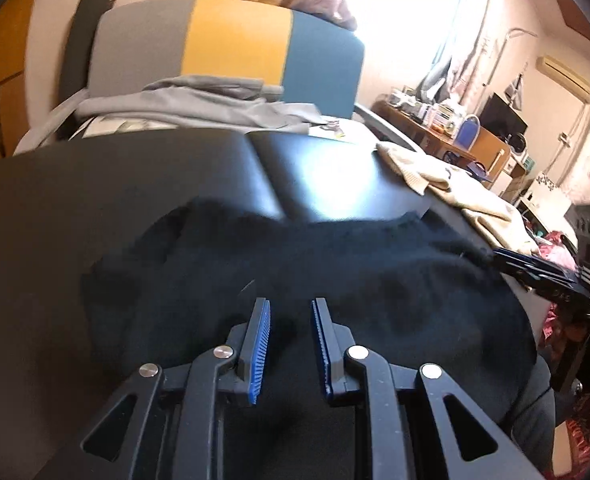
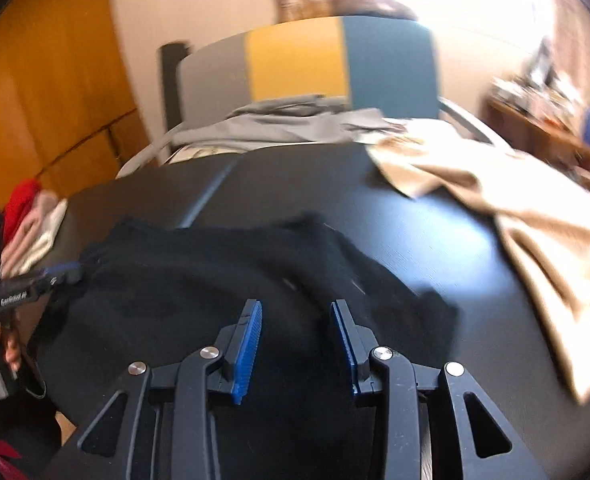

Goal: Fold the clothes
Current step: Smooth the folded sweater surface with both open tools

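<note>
Folding the black knitted garment (image 1: pixel 315 264) is the step in hand. It lies bunched across the near half of the dark table (image 1: pixel 95 184), lower centre of both views, its long axis running left to right across the frame. My left claw (image 1: pixel 291 320) and right claw (image 2: pixel 297 322) each stand partly open over the cloth. Dark fabric sits between the blue pads, but I cannot tell whether either pinches it. To do this well I would grip both side edges evenly and carry them together, keeping the hem straight. A beige garment (image 2: pixel 535 232) lies at the right; grey cloth (image 1: pixel 199 104) rests by the striped headboard (image 1: pixel 235 52) beyond.
</note>
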